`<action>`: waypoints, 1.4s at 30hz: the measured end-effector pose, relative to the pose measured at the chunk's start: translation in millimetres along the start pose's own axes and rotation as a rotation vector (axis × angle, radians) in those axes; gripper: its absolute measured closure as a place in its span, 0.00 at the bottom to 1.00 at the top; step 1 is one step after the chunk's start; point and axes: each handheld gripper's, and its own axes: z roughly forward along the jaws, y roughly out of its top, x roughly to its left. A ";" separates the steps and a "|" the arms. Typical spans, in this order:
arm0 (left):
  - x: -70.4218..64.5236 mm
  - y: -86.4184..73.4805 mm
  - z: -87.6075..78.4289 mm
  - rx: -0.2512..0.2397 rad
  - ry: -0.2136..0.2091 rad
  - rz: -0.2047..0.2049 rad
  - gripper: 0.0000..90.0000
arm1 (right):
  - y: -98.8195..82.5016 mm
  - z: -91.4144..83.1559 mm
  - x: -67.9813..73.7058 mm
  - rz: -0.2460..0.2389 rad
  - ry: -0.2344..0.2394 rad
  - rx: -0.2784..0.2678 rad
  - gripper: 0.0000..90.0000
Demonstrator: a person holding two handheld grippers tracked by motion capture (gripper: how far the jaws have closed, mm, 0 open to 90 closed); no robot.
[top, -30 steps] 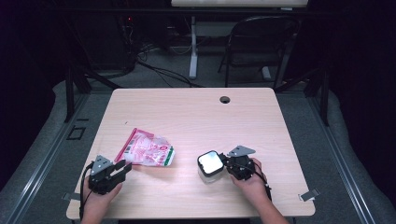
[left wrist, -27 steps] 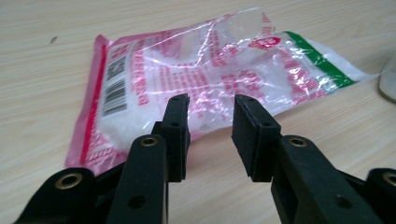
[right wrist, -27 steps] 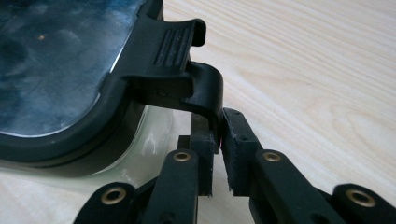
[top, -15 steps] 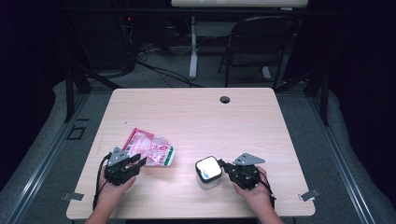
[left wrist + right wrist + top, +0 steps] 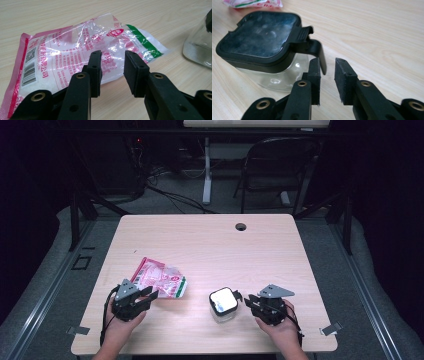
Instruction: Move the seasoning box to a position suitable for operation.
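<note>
A pale wooden worktop [image 5: 200,240] is seen from above, with a person's two hands entering from the bottom edge, each holding a black two-jaw tool. The left tool [image 5: 148,296] sits at the near end of a crinkled clear bag [image 5: 159,279] printed in pink with a green stripe, which lies flat on the left half of the worktop. In the left gripper view its jaws stand apart with nothing between them, their tips over the bag's [image 5: 75,50] near edge, seemingly lined up to pinch the film. Right of the bag, well apart from it, stands a small square glass jar [image 5: 223,304] with a black-rimmed lid. The right tool [image 5: 246,301] is just beside the jar's right side. Its jaws have just been opening and stand apart, empty. In the right gripper view the lid's black latch [image 5: 313,47] hangs down just ahead of the left jaw, so the tool [image 5: 327,62] looks placed to work that latch, though contact cannot be told. A small round hole [image 5: 241,226] sits near the far edge.
</note>
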 end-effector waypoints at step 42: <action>-28.0 12.3 -7.8 0.020 -0.063 -0.072 0.57 | 38.2 12.7 2.6 0.044 0.097 -0.056 0.87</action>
